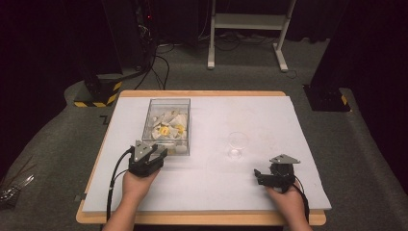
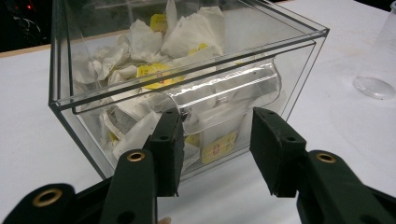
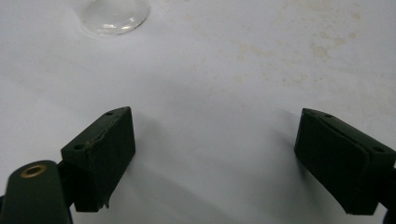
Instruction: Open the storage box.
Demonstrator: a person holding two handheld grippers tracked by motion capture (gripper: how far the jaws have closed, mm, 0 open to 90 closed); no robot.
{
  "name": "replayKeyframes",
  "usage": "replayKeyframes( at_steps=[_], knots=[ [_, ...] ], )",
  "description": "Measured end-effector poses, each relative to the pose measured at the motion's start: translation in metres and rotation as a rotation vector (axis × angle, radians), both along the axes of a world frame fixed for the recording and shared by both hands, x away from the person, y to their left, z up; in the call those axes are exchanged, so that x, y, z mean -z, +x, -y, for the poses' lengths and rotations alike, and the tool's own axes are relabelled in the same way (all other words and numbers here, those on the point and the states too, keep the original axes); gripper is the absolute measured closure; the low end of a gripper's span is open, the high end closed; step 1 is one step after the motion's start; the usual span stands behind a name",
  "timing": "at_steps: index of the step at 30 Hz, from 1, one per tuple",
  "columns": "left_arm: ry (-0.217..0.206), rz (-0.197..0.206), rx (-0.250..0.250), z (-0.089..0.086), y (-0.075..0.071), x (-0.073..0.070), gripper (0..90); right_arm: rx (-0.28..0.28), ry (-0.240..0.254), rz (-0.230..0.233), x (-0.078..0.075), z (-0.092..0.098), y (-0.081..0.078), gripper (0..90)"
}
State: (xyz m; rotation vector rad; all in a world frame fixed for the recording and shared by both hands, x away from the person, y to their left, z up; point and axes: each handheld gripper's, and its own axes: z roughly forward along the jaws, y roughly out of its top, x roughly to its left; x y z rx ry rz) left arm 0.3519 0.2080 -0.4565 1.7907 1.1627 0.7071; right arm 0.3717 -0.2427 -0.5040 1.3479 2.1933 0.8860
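Observation:
A clear acrylic box (image 1: 166,126) full of white tea bags with yellow tags (image 2: 154,72) stands on the left half of the white table. Its front carries a clear curved handle (image 2: 224,91). My left gripper (image 1: 160,152) is right at the box's near front face. In the left gripper view, the left gripper (image 2: 217,140) is open, its black pads (image 2: 170,140) flanking the spot just below the handle without pressing on it. My right gripper (image 1: 258,175) rests low over the bare table at the right, and the right gripper (image 3: 212,158) stands wide open with nothing between its pads.
An empty clear glass cup (image 1: 237,144) stands right of the box, between the two grippers; its base (image 3: 114,16) lies ahead of the right gripper. The white mat (image 1: 211,192) covers a wooden table. Black stands and a white frame (image 1: 248,21) are on the floor beyond.

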Motion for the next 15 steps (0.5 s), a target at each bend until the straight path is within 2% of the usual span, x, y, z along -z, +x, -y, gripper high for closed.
replayKeyframes(
  at_steps=[11,15],
  knots=[
    [-0.016,-0.006,-0.001,-0.003,-0.010,-0.001,59.4,0.001,-0.001,0.001,0.000,0.000,0.000,12.2],
    [-0.006,-0.004,-0.001,-0.002,-0.013,-0.001,59.5,0.001,0.000,0.001,0.000,0.000,0.000,12.2]
  ],
)
